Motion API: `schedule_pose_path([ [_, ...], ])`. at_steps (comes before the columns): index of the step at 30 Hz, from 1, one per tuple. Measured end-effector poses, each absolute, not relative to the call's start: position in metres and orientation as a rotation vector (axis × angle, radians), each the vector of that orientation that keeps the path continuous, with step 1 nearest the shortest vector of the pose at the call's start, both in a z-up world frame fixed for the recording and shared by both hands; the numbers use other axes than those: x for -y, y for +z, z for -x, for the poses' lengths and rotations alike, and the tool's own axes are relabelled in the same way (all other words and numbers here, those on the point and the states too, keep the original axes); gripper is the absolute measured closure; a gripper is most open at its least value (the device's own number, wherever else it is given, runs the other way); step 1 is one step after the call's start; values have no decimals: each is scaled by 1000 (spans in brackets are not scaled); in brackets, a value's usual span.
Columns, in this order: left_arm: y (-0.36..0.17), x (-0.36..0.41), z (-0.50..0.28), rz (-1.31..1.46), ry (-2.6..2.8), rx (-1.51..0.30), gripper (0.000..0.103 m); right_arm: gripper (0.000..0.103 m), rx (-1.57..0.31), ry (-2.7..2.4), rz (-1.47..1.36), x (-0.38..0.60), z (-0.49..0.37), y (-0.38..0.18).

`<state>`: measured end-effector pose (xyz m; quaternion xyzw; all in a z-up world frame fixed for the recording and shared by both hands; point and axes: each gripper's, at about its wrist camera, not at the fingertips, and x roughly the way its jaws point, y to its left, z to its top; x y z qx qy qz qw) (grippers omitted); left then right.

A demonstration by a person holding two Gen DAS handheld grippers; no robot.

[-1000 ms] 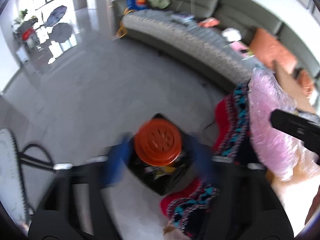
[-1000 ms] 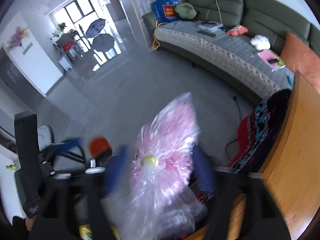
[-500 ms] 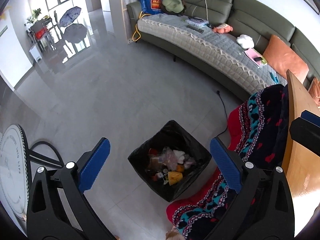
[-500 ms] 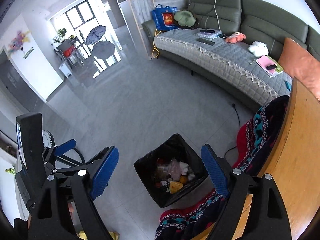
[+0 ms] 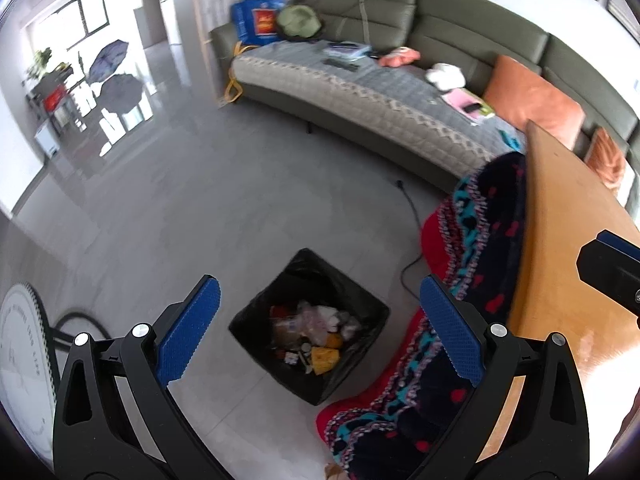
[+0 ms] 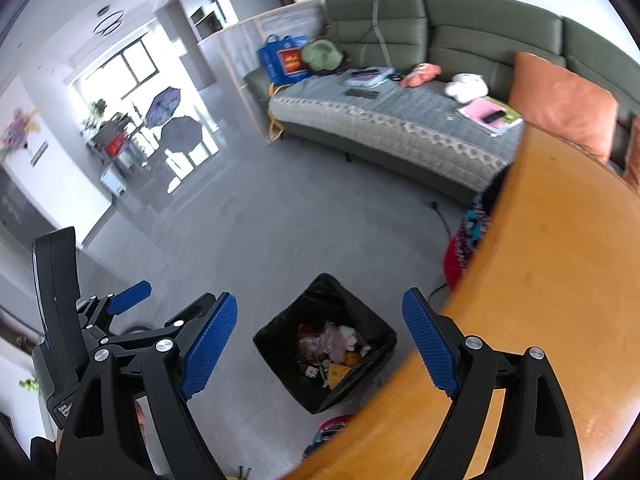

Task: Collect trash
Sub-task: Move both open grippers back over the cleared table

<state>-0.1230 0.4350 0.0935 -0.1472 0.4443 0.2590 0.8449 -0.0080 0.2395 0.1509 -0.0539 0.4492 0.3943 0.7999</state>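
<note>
Nearest the left wrist camera, the left tool (image 5: 318,322) has its blue pads spread wide with nothing between them. In the right wrist view the right tool (image 6: 320,338) is likewise spread wide and empty, and the left one appears at about 9 o'clock of it.

Just beyond both, the trash bin (image 5: 362,372) stands on the grey floor (image 5: 192,200), lined with a black bag; in the left view it lies between the pads, a little toward 5 o'clock of centre. The trash (image 5: 312,330) sits inside it: crumpled clear and pinkish wrappers, something orange-red, and a yellow piece near the front rim.

At 3 to 5 o'clock of the bin a patterned red, black and teal blanket (image 5: 476,240) hangs off the edge of the wooden surface (image 5: 560,216) down to the floor, touching or just beside the bin's right corner. A black cable (image 5: 412,236) runs over the floor beyond the bin.

Farther off, from 12 to 2 o'clock, a green sofa (image 5: 440,28) curves along the wall with an orange cushion (image 5: 532,100), a blue bag (image 5: 256,20) and small items. At 10 o'clock, open umbrellas (image 5: 116,76) stand by a bright window.
</note>
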Motion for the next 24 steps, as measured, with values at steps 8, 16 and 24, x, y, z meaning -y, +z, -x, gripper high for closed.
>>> schedule_pose_path([
  [8, 105, -351, 79, 235, 405, -933, 6, 18, -933, 712, 38, -139, -13, 157],
  [16, 103, -248, 36, 149, 235, -950, 6, 16, -939, 560, -40, -31, -30, 143],
  [24, 90, -155, 6, 86, 85, -970, 6, 16, -959, 399, -103, 74, -40, 121],
])
